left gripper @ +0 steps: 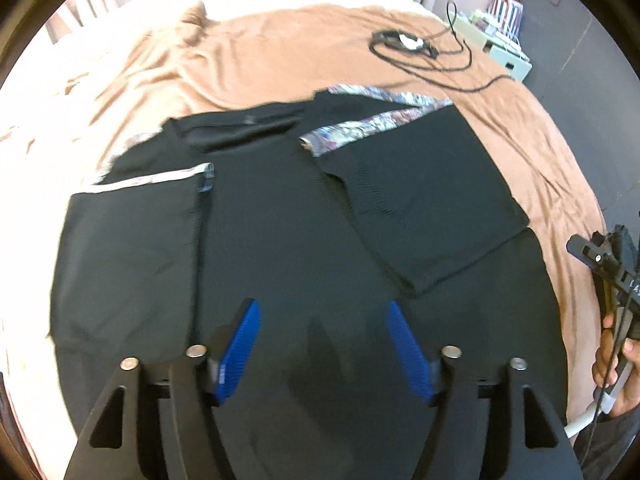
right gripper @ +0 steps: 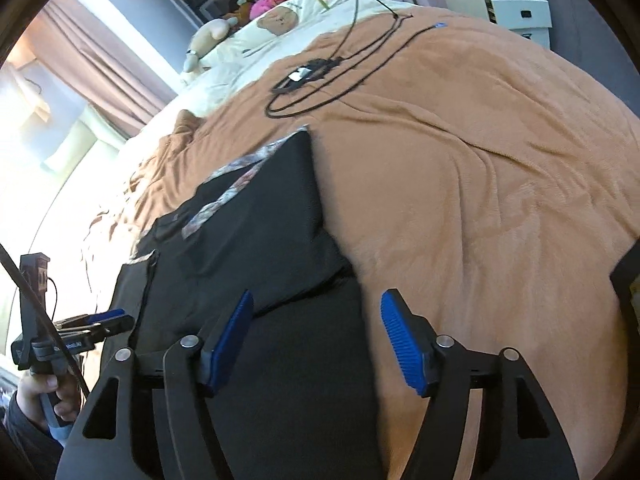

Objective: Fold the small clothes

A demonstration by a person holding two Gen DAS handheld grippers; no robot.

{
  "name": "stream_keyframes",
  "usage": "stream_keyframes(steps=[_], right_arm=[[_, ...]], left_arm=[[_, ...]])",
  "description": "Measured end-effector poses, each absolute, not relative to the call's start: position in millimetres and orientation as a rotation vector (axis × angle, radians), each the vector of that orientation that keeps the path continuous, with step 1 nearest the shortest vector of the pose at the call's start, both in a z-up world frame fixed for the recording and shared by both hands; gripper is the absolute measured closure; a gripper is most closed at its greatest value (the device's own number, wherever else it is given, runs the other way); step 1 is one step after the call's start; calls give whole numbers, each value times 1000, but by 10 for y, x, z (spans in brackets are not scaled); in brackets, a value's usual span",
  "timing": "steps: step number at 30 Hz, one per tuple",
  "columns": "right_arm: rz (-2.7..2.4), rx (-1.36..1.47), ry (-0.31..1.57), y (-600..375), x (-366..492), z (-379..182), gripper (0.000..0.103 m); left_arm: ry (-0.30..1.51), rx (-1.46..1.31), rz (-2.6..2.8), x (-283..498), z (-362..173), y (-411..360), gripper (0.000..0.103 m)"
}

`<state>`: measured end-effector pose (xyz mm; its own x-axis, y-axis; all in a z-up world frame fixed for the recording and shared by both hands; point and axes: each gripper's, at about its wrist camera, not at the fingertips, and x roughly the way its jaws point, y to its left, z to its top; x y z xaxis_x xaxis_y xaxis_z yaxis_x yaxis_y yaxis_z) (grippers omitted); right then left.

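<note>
A black top (left gripper: 280,220) with patterned purple-white trim lies flat on the tan blanket (left gripper: 260,60). Both sleeves are folded in over the body: the left sleeve (left gripper: 136,240) and the right sleeve (left gripper: 424,208). My left gripper (left gripper: 322,308) is open and empty, hovering above the lower middle of the top. My right gripper (right gripper: 316,300) is open and empty above the top's right edge (right gripper: 280,240), where it meets the blanket (right gripper: 480,180). Each gripper shows at the edge of the other's view: the right (left gripper: 608,264), the left (right gripper: 96,320).
A black cable with a small white device (left gripper: 412,46) lies on the blanket beyond the top; it shows in the right wrist view too (right gripper: 308,76). A white box (right gripper: 516,12) stands beside the bed. Pillows and soft toys (right gripper: 276,20) lie at the head.
</note>
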<state>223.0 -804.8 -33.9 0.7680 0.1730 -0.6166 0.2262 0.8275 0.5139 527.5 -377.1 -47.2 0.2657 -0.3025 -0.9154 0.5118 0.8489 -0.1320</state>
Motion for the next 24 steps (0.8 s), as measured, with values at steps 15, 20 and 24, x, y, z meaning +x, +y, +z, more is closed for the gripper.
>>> stream_keyframes(steps=[15, 20, 24], right_arm=[[9, 476, 698, -7509, 1170, -56, 19], [15, 469, 672, -7375, 713, 18, 19], [17, 442, 678, -7244, 348, 48, 19]], left_arm=[[1064, 72, -489, 4535, 235, -2690, 19], [1030, 18, -465, 4189, 428, -2241, 19], [1003, -18, -449, 3892, 543, -1894, 19]])
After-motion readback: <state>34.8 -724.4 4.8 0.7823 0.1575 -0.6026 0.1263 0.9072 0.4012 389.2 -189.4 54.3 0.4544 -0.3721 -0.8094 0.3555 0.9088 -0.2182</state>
